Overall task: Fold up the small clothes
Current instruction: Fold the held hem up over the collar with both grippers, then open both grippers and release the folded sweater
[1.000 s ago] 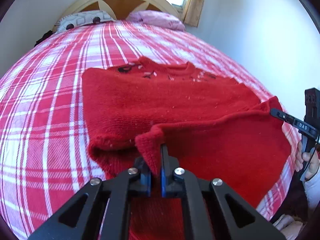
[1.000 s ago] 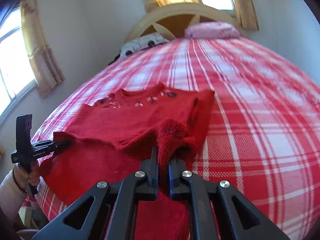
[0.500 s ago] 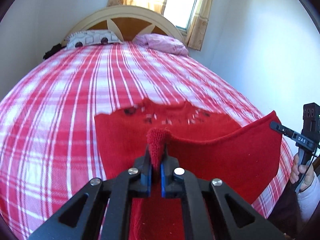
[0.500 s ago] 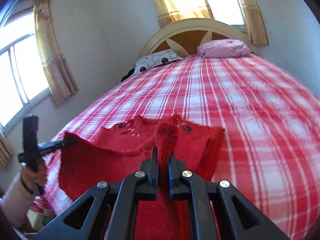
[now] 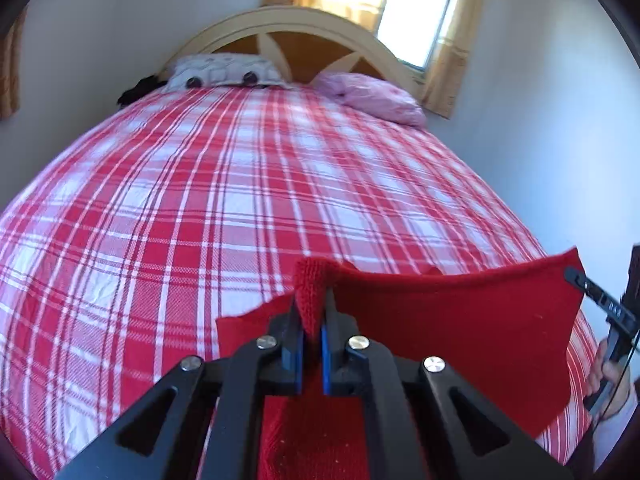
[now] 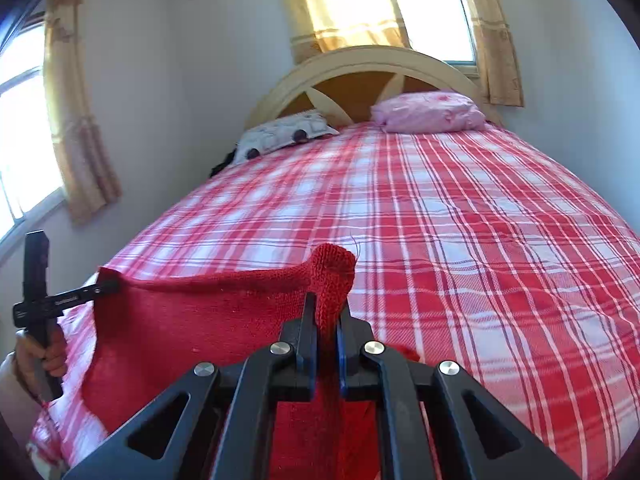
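A small red knitted sweater (image 5: 460, 320) is held up off the bed (image 5: 200, 200), its hem stretched between my two grippers. My left gripper (image 5: 311, 304) is shut on one hem corner, which bunches up between the jaws. My right gripper (image 6: 325, 312) is shut on the other hem corner of the sweater (image 6: 192, 328). Each gripper also shows at the edge of the other's view: the right gripper (image 5: 576, 276) and the left gripper (image 6: 108, 284). The lifted cloth hides the rest of the sweater below.
The bed has a red and white plaid cover (image 6: 480, 220). A patterned pillow (image 5: 220, 70) and a pink pillow (image 5: 372, 96) lie by the cream headboard (image 5: 300, 24). White walls and curtained windows (image 6: 420, 0) surround the bed.
Both grippers have lifted the hem up off the bed and raised it high. The neck end of the sweater, seen flat on the bed earlier, is now hidden behind the lifted cloth.
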The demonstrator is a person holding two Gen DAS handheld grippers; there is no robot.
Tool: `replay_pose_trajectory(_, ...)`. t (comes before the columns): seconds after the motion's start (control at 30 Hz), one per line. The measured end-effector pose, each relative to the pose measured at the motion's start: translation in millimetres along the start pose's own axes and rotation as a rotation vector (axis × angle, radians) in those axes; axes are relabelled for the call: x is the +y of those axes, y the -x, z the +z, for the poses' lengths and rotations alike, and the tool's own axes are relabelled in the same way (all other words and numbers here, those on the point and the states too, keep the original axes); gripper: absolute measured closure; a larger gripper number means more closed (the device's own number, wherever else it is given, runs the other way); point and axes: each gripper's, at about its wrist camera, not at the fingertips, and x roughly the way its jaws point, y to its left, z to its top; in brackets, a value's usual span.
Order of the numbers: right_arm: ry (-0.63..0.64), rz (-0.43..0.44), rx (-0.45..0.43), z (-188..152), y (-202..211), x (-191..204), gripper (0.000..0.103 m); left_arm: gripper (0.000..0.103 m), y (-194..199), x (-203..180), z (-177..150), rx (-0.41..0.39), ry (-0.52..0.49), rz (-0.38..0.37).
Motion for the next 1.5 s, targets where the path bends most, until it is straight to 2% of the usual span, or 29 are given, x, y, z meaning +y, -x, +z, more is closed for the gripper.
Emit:
replay_pose_trajectory(0.1,-0.006,-0.041,0.058,-7,-46,-9,0.096,0.096,-34,4,1,0.034,0.017,0.048)
replay_pose_trajectory(0.27,-0.008,-0.093,0.184,-39,-104,-24,0.096,0.096,-96,17,-21,0.154,0.021,0.154)
replay_pose_trajectory(0.37,-0.056,-0.091,0.23,-43,-112,-35,0.096,0.092,-93,16,-22,0.137,0.014,0.157)
replay_pose_trajectory(0.47,-0.079,-0.069,0.27,-46,-120,-39,0.095,0.086,-95,12,-23,0.147,-0.019,0.202)
replay_pose_trajectory(0.5,-0.091,-0.059,0.275,-46,-119,-41,0.095,0.08,-95,12,-22,0.15,-0.02,0.214)
replay_pose_trajectory(0.53,-0.113,-0.041,0.281,-45,-117,-44,0.094,0.077,-95,12,-21,0.154,-0.02,0.223)
replay_pose_trajectory(0.57,-0.133,-0.029,0.285,-43,-117,-47,0.094,0.069,-91,14,-20,0.159,-0.019,0.231)
replay_pose_trajectory(0.63,-0.217,-0.014,0.265,-37,-100,-59,0.094,0.066,-79,18,-16,0.152,-0.022,0.238)
replay_pose_trajectory(0.7,-0.313,-0.015,0.151,-29,-63,-73,0.094,0.06,-59,21,-14,0.111,-0.031,0.254)
replay_pose_trajectory(0.77,-0.308,-0.068,0.07,-28,-25,-72,0.094,0.05,-38,24,-14,0.079,-0.045,0.279)
replay_pose_trajectory(0.83,-0.258,-0.08,0.055,-33,-3,-60,0.094,0.047,-14,23,-21,0.055,-0.057,0.305)
replay_pose_trajectory(0.9,-0.193,-0.018,0.07,-48,14,-34,0.094,0.047,2,19,-30,0.035,-0.051,0.281)
replay_pose_trajectory(0.97,-0.125,0.002,0.097,-62,19,-9,0.094,0.047,11,10,-44,0.038,-0.04,0.232)
replay_pose_trajectory(1.07,-0.014,-0.037,0.135,-88,21,26,0.094,0.047,16,-13,-69,0.063,-0.055,0.201)
replay_pose_trajectory(1.17,0.04,-0.105,0.176,-111,23,43,0.094,0.047,22,-35,-93,0.057,-0.098,0.216)
replay_pose_trajectory(1.27,0.025,-0.128,0.253,-136,16,41,0.094,0.039,21,-40,-115,0.055,-0.088,0.238)
replay_pose_trajectory(1.37,0.0,-0.123,0.216,-156,24,39,0.094,0.038,10,-35,-130,0.094,-0.059,0.256)
replay_pose_trajectory(1.5,-0.149,-0.071,0.193,-167,35,24,0.093,0.036,11,-39,-134,0.073,-0.084,0.288)
